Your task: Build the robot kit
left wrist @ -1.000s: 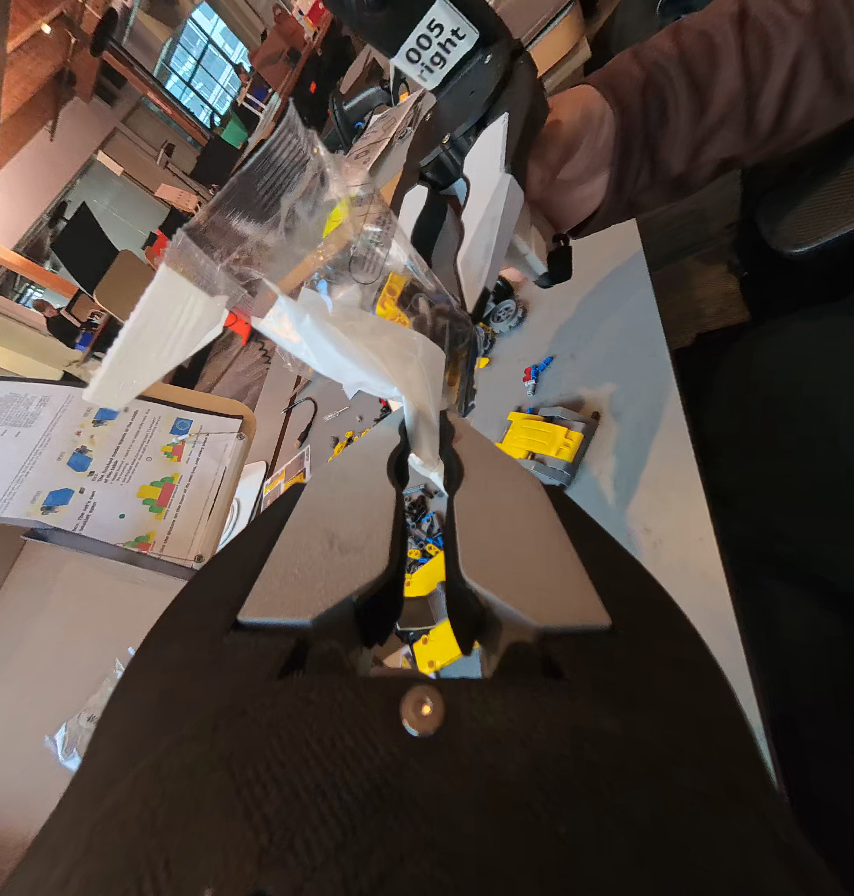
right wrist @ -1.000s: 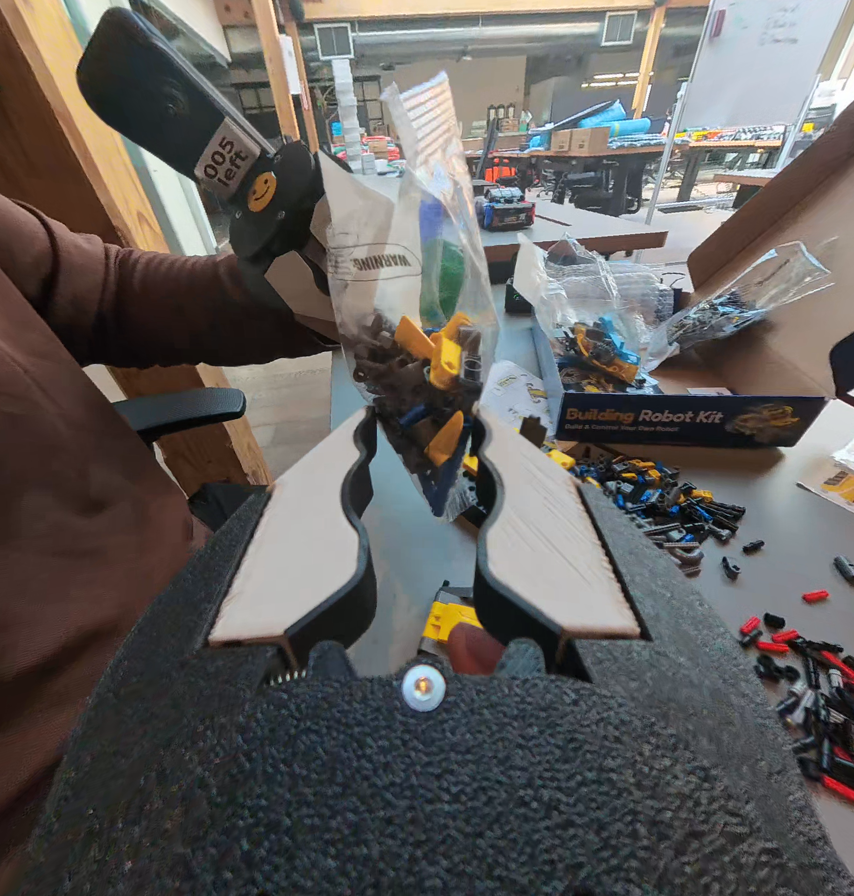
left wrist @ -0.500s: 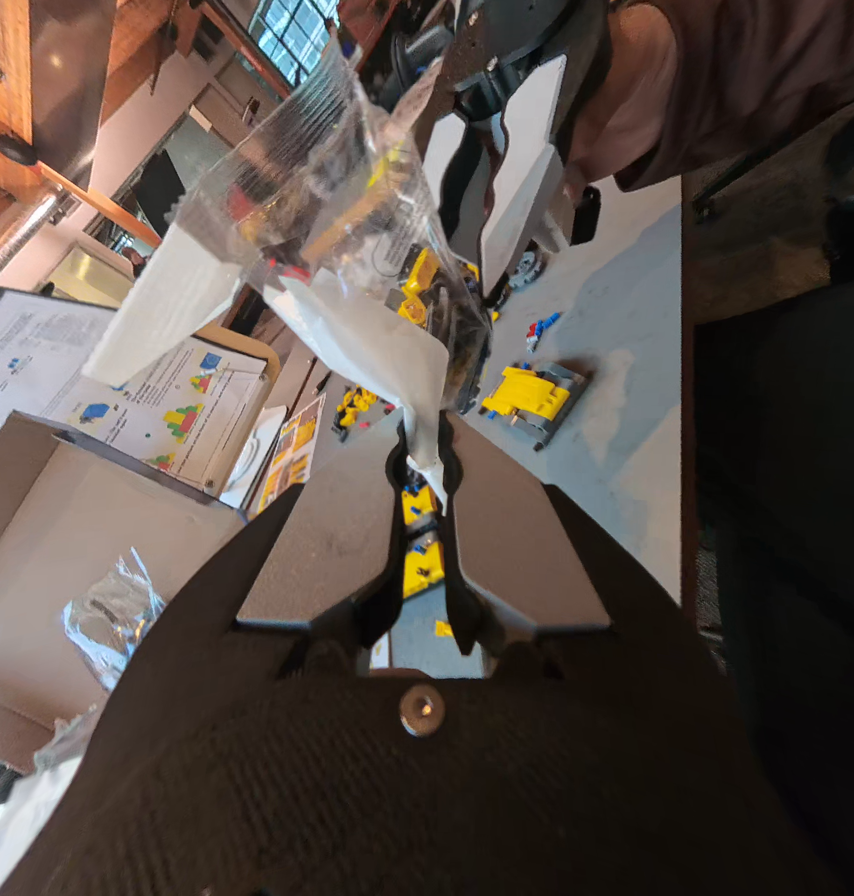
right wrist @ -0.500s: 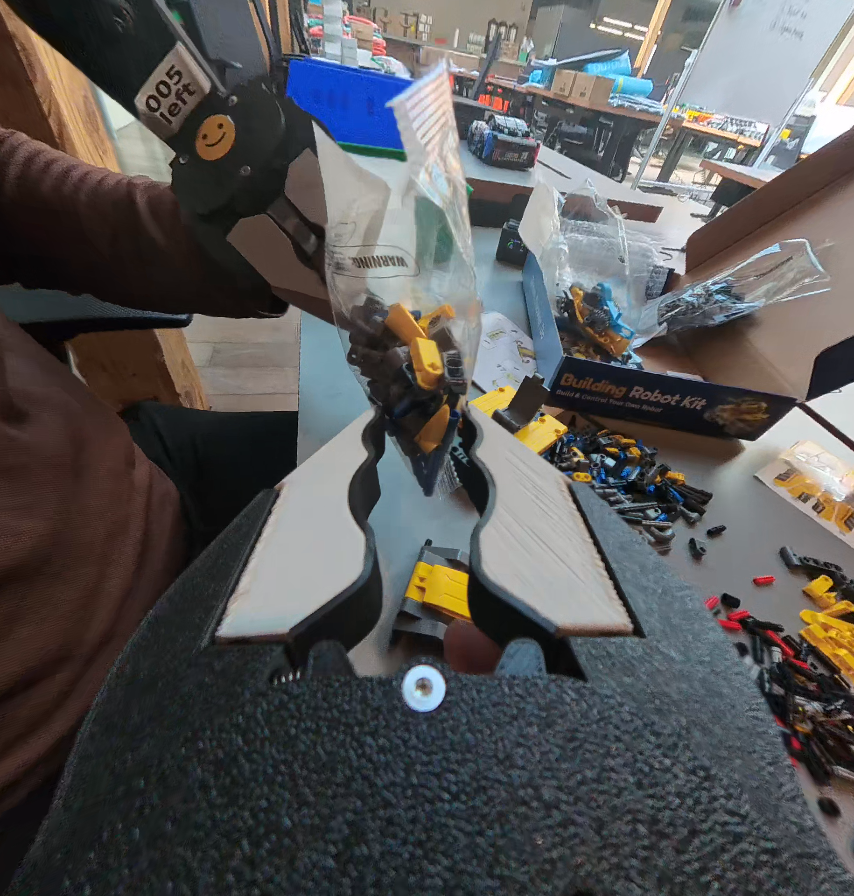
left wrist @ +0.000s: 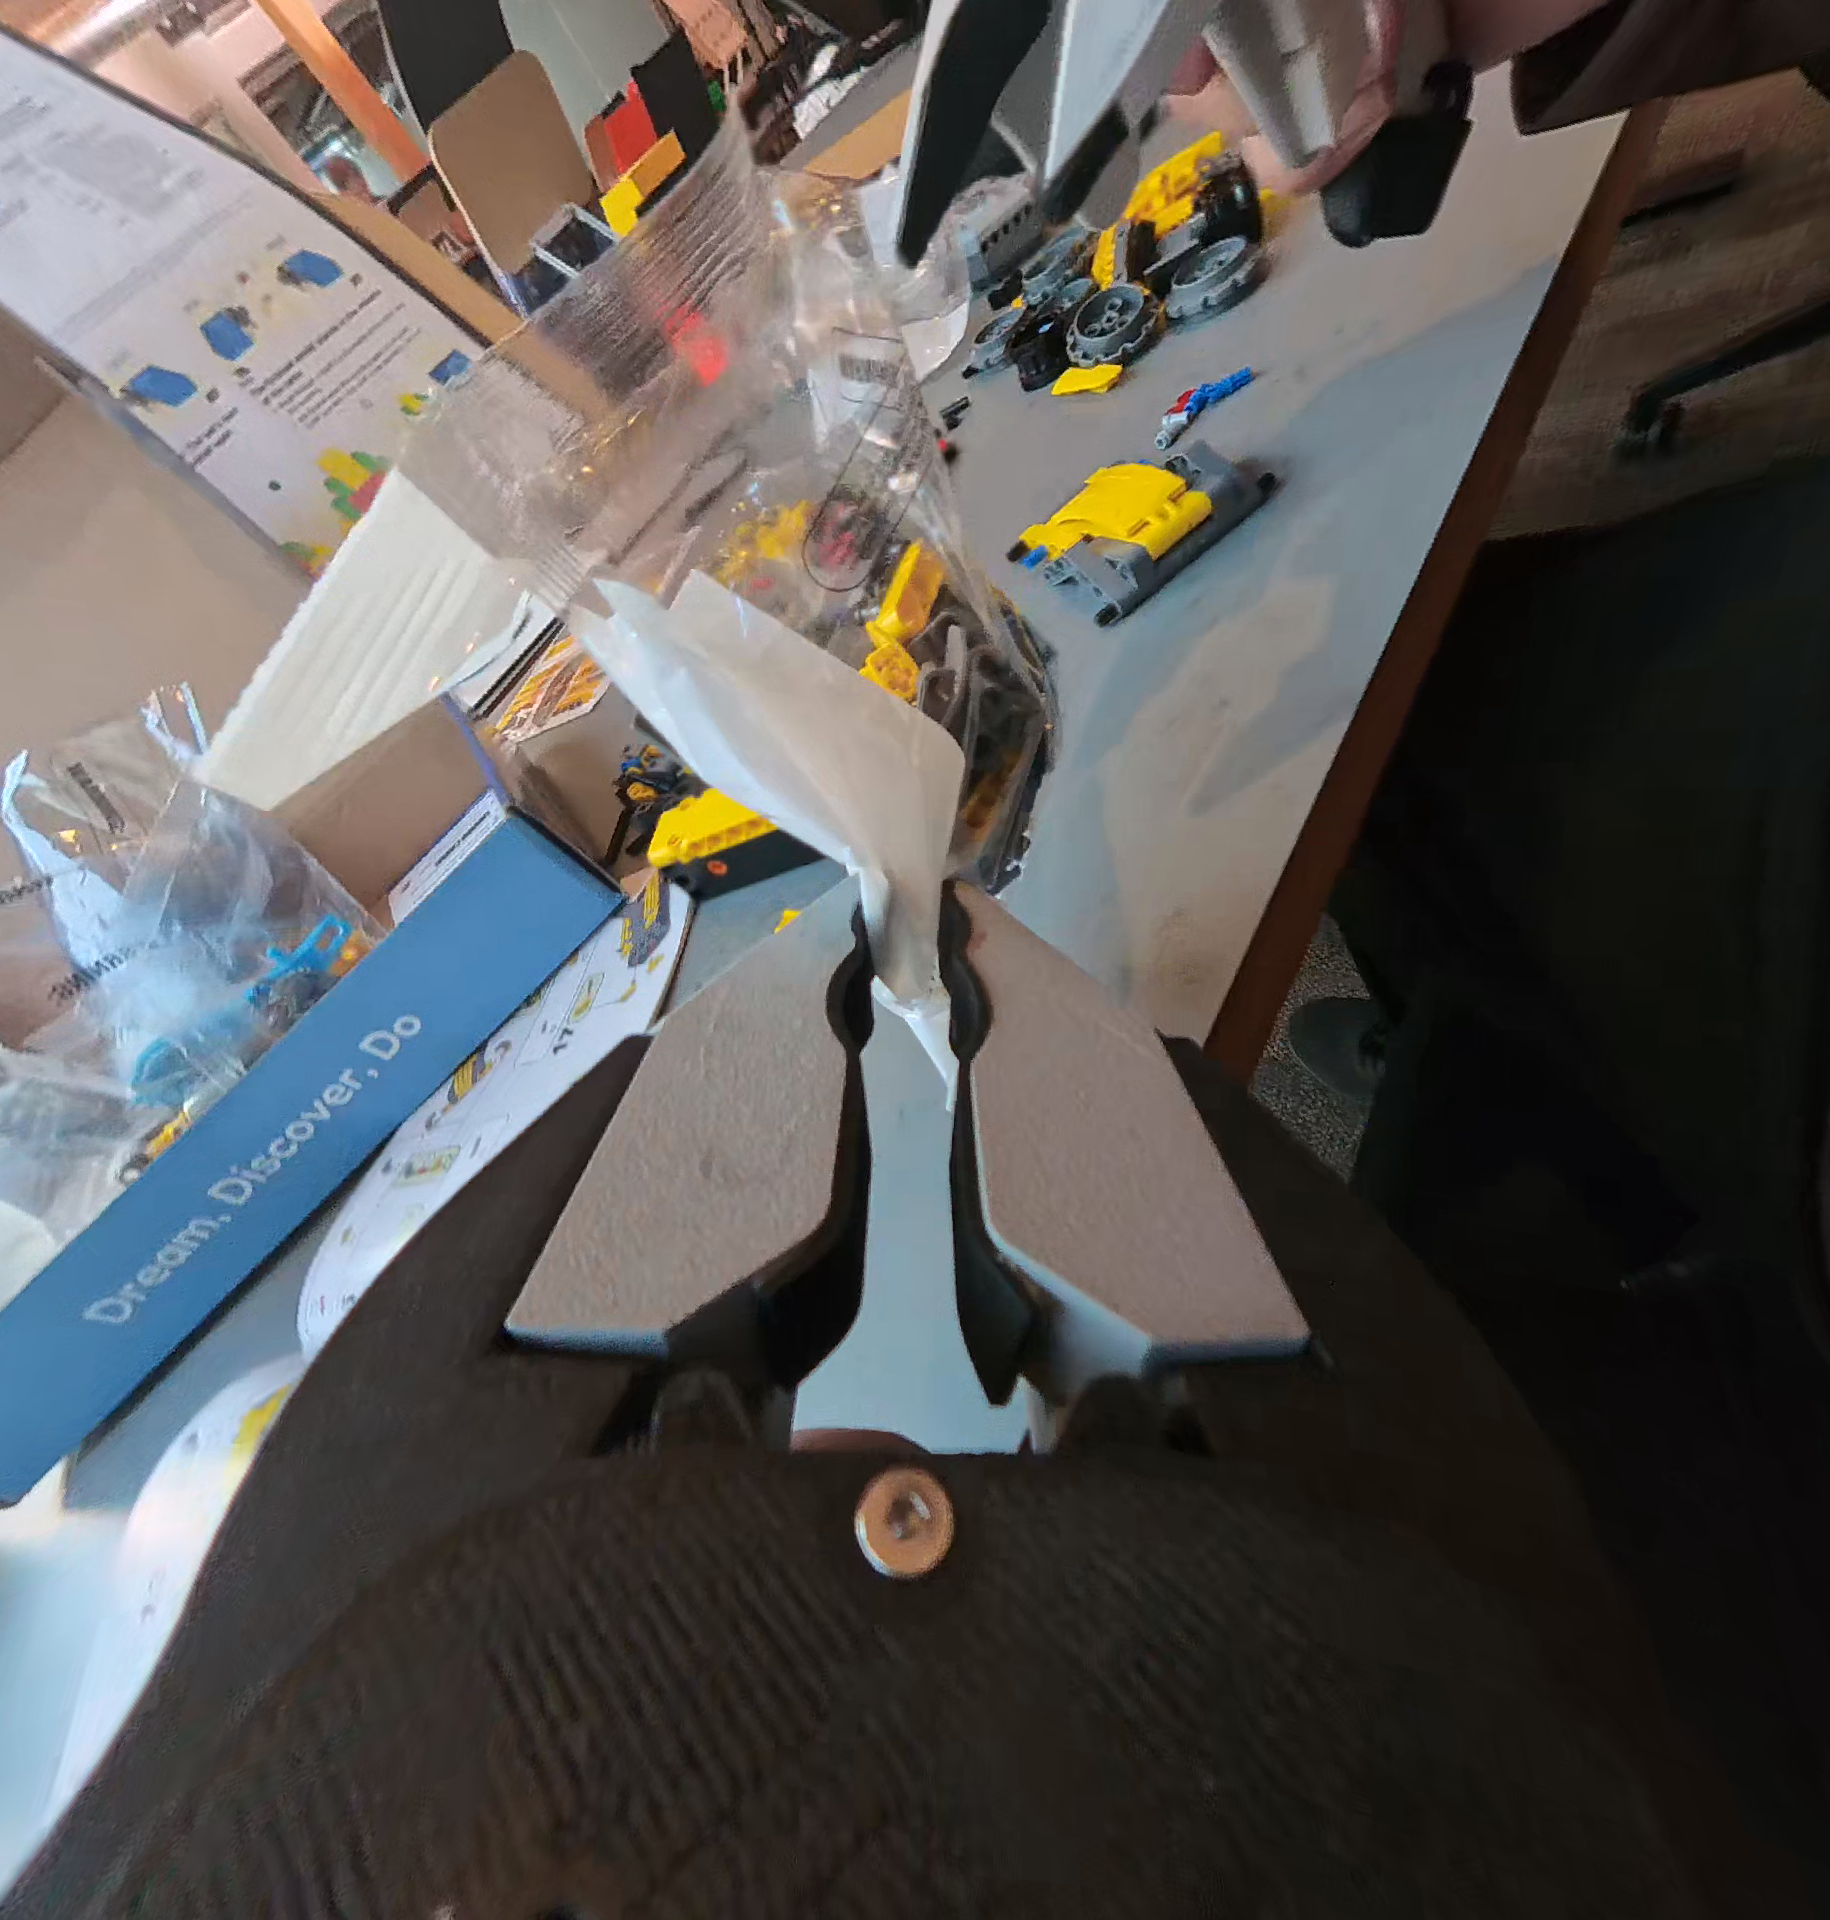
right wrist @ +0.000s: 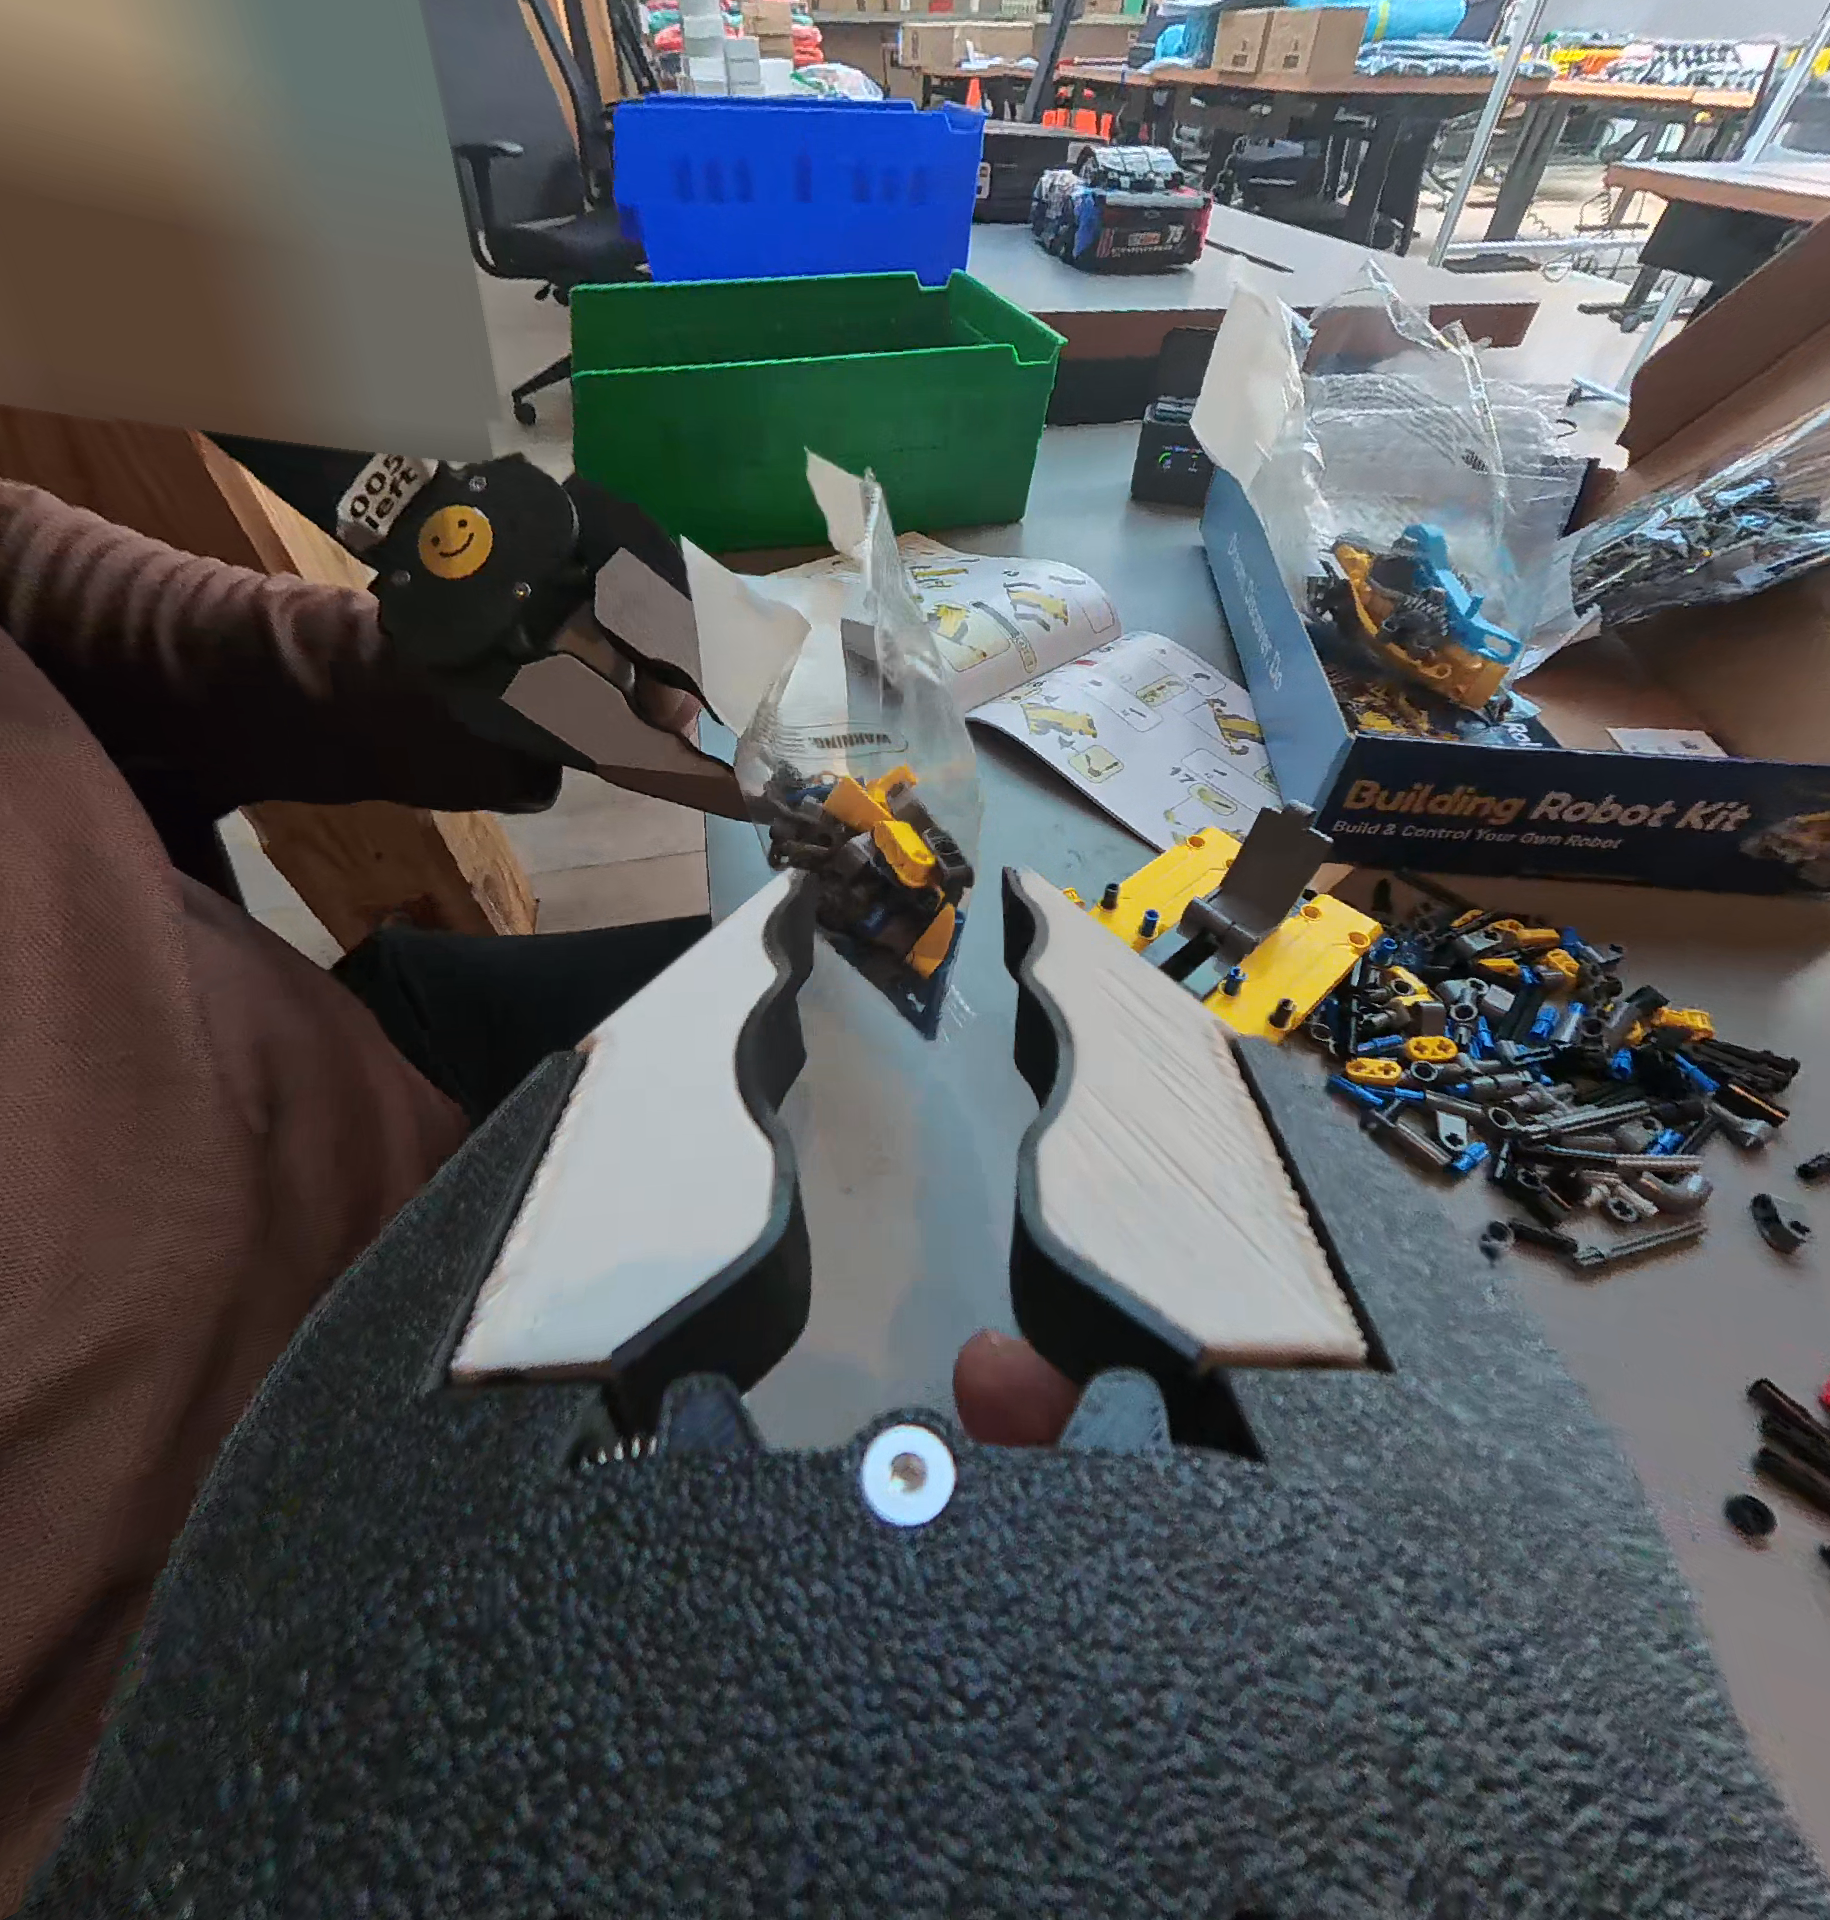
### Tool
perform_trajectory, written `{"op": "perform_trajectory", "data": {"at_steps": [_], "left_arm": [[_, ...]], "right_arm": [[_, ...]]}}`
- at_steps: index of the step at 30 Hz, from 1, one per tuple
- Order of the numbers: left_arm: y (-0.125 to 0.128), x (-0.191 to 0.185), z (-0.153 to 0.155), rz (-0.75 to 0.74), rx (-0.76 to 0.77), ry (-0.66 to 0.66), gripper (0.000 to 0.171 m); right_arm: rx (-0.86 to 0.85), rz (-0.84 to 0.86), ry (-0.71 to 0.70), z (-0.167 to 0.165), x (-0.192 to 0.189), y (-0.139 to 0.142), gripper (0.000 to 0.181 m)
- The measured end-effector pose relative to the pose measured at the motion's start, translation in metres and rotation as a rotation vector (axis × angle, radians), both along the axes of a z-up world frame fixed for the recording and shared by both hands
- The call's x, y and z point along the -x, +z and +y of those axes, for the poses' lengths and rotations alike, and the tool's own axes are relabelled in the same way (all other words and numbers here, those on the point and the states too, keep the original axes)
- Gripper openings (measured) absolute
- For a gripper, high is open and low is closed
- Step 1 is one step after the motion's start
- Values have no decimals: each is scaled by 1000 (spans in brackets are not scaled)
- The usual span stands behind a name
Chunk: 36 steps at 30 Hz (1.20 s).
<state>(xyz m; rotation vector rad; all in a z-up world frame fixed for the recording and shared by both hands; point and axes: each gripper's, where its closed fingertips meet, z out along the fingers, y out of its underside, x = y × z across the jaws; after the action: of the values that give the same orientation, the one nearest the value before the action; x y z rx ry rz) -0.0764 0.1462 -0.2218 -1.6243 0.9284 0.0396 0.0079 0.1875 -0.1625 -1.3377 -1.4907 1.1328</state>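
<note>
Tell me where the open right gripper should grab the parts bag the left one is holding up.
Probably the bag's bottom corner, the flat tip below the bricks. The left gripper pinches its white top corner, so it hangs slanted with the pieces bunched low. The right gripper already straddles that lower end; come straight forward and close on film, not bulge.

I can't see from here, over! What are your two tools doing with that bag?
Left tool shut on clear parts bag, held above table. Right tool open, bag's bottom corner between its fingers. Loose parts pile lies off to the side.
</note>
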Motion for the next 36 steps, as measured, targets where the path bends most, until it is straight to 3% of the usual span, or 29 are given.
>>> {"op": "perform_trajectory", "data": {"at_steps": [8, 13, 19, 21, 24, 27, 36], "left_arm": [[4, 30, -2, -97, -42, 68, 7], [3, 52, -3, -110, -50, 143, 6], [-3, 59, -6, 2, -91, 193, 6], [-5, 60, -7, 30, -95, 201, 6], [-6, 60, -7, 85, -118, 211, 6], [-9, 57, -5, 148, -128, 216, 7], [-19, 39, -4, 354, -184, 166, 6]], "right_arm": [[87, -44, -67, 4, 21, -11, 37], [116, 6, -33, 3, 45, 20, 36], [81, 4, 39, -14, 77, 41, 36], [39, 0, 58, -22, 86, 48, 29], [-23, -28, 105, -36, 97, 56, 2], [-50, -154, 167, -52, 104, 39, 0], [-328, -542, 46, -30, 98, -36, 3]]}}
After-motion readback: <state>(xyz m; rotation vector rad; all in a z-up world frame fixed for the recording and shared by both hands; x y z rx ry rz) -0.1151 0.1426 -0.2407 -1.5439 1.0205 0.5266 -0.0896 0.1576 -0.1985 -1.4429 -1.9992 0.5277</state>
